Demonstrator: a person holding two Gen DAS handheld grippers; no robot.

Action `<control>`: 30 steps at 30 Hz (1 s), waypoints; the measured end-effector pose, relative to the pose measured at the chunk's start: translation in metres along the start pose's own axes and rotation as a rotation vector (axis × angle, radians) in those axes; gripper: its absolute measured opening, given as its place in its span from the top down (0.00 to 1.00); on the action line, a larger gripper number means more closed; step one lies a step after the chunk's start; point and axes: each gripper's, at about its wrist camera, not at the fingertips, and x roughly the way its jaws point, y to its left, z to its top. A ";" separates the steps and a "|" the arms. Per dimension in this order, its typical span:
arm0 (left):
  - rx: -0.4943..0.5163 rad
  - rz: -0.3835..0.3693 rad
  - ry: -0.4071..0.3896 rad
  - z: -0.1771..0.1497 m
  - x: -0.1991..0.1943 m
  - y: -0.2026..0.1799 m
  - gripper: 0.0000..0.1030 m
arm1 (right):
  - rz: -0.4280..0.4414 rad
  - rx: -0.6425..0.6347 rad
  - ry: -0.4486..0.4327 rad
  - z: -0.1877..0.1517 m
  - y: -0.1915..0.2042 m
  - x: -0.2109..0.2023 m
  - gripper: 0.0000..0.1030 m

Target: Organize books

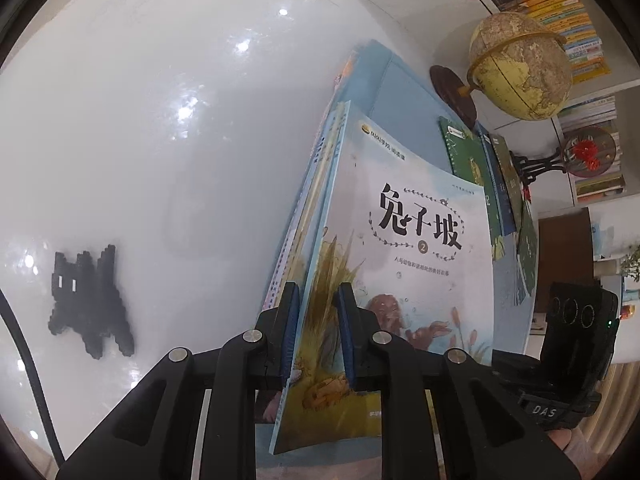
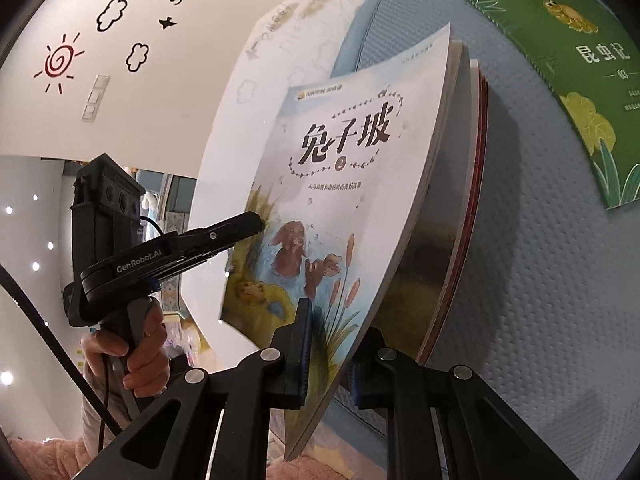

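Observation:
A stack of thin books is held tilted above the blue textured mat [image 2: 540, 280], and both grippers grip it. The top book [image 1: 404, 248] [image 2: 340, 184] has a pale cover with black title characters and a brown rabbit in water. My left gripper [image 1: 318, 332] is shut on the stack's spine side, and from the right wrist its tips [image 2: 258, 222] meet the cover's left edge. My right gripper [image 2: 332, 360] is shut on the stack's lower corner, one pad on the cover and one behind. A green book [image 2: 580, 80] lies flat on the mat.
More green and blue books [image 1: 492, 176] lie on the mat's far side. Beyond them stand a globe [image 1: 520, 64], a red flower ornament [image 1: 588, 152] and bookshelves [image 1: 560, 4]. A black blocky figure [image 1: 88, 300] lies on the glossy white floor. A hand [image 2: 136, 352] holds the left gripper's handle.

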 end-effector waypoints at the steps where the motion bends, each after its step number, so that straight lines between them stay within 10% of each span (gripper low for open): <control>1: -0.003 0.002 -0.002 0.000 0.000 0.000 0.85 | -0.001 -0.001 0.001 -0.001 0.001 0.000 0.85; 10: -0.042 0.058 -0.017 -0.010 -0.001 0.010 0.83 | -0.005 0.069 0.021 0.003 -0.002 0.008 0.71; 14: -0.057 0.090 -0.083 -0.012 -0.015 0.012 0.83 | 0.074 0.160 0.001 0.004 -0.015 -0.004 0.38; 30: 0.129 0.047 -0.119 0.016 0.005 -0.132 0.82 | 0.000 0.348 -0.259 -0.019 -0.146 -0.152 0.38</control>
